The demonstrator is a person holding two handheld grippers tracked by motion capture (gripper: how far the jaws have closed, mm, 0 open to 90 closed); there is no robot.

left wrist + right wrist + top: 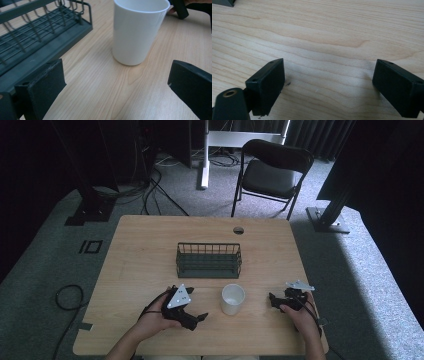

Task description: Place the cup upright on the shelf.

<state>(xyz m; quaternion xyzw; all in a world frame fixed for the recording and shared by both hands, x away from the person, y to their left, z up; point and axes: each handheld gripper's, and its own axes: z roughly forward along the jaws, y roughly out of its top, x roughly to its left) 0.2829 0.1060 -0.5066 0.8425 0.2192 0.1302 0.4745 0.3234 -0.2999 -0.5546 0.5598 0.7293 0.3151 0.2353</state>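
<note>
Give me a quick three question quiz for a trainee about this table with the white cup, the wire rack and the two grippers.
1. True or false: the white cup stands inside the wire rack.
2. What lies between the open jaws of the right gripper?
3. The left gripper points toward: A) the chair B) the cup C) the floor cable.

Key
1. False; it stands upright on the table, in front of the rack.
2. Bare tabletop.
3. B.

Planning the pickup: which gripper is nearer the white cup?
Left, slightly. The left gripper sits just left of the white cup, jaws open and pointing at it. The right gripper lies to the cup's right, a bit farther, open over bare table.
</note>
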